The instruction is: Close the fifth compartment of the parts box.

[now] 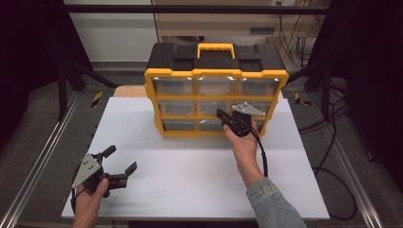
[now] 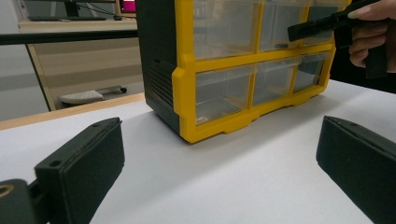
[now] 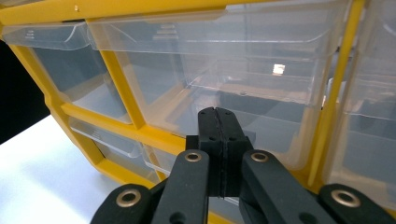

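Organizer [image 1: 216,90] sits at the table's [image 1: 190,180] far edge. Our right gripper [image 3: 218,122], jaws pinched together on nothing, is right up against its middle drawer [image 3: 247,79]. Left gripper [image 1: 119,163] waits spread wide, well off the organizer's front-left, nothing blocking.

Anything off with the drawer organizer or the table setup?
Nothing stands out. The yellow and black drawer organizer stands upright and square on the white table, all clear drawers pushed in, none cracked or spilled. Right tool is shut at the middle drawer front; left tool rests open.
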`<state>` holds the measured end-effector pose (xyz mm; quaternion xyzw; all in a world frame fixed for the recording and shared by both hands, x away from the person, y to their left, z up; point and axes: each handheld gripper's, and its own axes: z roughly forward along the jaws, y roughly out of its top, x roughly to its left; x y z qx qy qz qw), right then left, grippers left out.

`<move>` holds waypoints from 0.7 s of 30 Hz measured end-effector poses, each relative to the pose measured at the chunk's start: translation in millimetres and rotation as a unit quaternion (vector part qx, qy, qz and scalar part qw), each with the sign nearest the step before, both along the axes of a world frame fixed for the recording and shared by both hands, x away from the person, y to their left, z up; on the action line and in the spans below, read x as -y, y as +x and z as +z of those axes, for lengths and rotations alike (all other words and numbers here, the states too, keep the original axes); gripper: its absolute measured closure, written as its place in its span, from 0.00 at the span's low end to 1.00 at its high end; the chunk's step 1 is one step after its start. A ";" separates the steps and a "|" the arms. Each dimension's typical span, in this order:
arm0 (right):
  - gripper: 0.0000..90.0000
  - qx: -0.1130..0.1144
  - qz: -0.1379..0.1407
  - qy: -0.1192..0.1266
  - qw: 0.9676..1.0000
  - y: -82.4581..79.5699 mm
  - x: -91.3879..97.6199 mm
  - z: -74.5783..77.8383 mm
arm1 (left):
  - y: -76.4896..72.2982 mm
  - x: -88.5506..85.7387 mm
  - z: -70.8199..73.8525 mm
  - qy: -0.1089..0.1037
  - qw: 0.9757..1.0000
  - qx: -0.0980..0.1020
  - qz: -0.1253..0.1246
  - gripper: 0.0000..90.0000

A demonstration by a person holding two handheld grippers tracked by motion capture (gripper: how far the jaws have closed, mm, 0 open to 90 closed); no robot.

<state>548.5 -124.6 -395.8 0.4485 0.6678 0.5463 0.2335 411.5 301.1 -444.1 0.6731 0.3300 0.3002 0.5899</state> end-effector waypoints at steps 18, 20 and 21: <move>1.00 0.002 0.000 -0.002 1.000 0.5 -1.0 1.0 | 0.1 0.1 0.0 0.001 1.000 0.000 0.000 0.01; 1.00 0.002 0.000 -0.003 1.000 0.6 -1.2 1.2 | 0.1 0.2 -0.1 0.001 1.000 0.000 0.000 0.01; 1.00 0.001 0.000 -0.004 1.000 0.6 -1.3 1.3 | 0.1 0.2 -0.1 0.001 1.000 0.000 0.000 0.01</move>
